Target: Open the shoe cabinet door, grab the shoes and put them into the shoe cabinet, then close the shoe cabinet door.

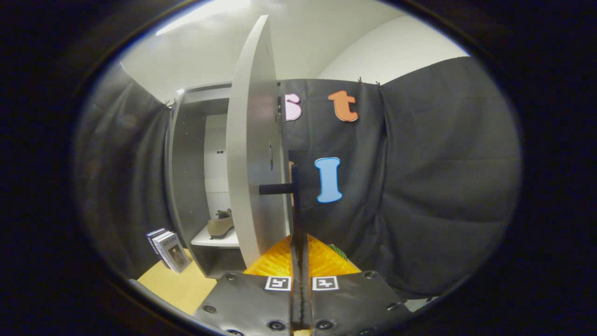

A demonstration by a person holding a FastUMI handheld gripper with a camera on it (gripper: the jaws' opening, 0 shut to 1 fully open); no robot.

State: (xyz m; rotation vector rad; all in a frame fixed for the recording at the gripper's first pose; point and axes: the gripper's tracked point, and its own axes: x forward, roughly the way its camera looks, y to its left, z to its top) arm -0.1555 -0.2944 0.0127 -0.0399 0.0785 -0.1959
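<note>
The gripper (299, 254) has its fingers pinched narrow on the vertical bar of the door handle (295, 196); the cabinet door (254, 154) stands ajar, edge-on just left (shoe (220, 225) already shelved inside).

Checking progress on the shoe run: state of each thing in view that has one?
Shoe cabinet door: open, seen nearly edge-on.
Door handle: clamped between the fingers.
Gripper: shut on the door handle.
Shoe: already inside, resting on the cabinet shelf.
Shoe cabinet: open, interior exposed.
Books: upright, leaning beside the cabinet on the table.
</note>
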